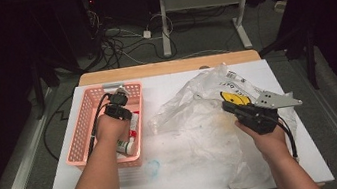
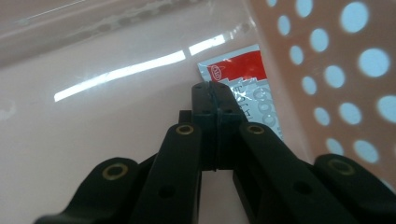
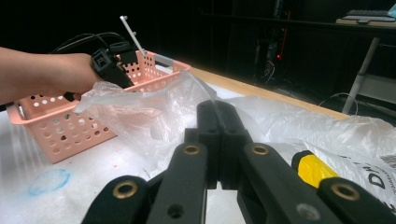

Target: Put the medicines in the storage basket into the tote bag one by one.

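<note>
My left gripper (image 1: 119, 94) reaches into a pink perforated basket (image 1: 82, 132) at the table's left. Its jaws are shut with nothing between them (image 2: 215, 88). Just beyond the tips lies the crimped end of a red-and-white tube (image 2: 240, 77), close to the basket's holed wall (image 2: 336, 70); that tube (image 1: 131, 136) lies along the basket's right side. My right gripper (image 1: 227, 106) hovers over a crumpled clear plastic bag (image 1: 195, 120), jaws shut and empty (image 3: 217, 109). A yellow-and-black item (image 3: 314, 169) sits inside the bag to the right of the jaws.
The white tabletop (image 1: 180, 184) carries a blue smudge (image 1: 153, 167) near the basket's front corner. The bag (image 3: 154, 112) spreads from the table's middle to its right edge. Cables and desk legs (image 1: 164, 24) stand on the floor beyond the far edge.
</note>
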`<state>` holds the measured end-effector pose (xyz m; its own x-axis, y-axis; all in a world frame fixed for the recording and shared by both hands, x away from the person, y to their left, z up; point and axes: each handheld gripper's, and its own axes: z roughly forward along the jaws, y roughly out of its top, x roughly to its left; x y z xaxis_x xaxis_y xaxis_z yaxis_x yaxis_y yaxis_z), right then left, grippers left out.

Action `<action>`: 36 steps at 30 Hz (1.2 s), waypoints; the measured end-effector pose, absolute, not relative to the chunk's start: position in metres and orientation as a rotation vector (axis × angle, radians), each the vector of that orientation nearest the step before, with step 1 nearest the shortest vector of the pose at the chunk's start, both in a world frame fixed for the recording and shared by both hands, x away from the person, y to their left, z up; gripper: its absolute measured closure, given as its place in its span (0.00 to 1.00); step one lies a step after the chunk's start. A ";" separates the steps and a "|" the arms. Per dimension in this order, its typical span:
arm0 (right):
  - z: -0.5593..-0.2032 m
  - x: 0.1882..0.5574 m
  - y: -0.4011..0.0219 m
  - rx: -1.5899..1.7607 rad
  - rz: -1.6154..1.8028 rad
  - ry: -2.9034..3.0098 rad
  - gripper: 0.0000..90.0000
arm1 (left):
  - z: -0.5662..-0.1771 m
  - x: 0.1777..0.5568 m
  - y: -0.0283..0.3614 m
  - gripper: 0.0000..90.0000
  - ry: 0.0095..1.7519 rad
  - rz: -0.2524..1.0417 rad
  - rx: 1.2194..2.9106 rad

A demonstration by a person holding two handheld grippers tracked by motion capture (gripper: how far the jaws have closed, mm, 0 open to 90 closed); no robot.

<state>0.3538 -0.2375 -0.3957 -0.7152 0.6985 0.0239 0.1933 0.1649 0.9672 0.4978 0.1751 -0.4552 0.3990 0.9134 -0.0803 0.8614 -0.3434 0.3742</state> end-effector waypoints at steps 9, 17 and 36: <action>-0.396 0.354 -0.238 0.841 1.574 2.023 1.00 | -0.444 0.492 0.180 0.98 1.518 0.230 2.297; -0.395 0.352 -0.236 0.833 1.567 2.024 1.00 | -0.430 0.462 0.181 0.98 1.418 0.180 2.347; -0.395 0.350 -0.235 0.834 1.570 2.027 1.00 | -0.439 0.440 0.168 0.98 1.263 -0.003 2.472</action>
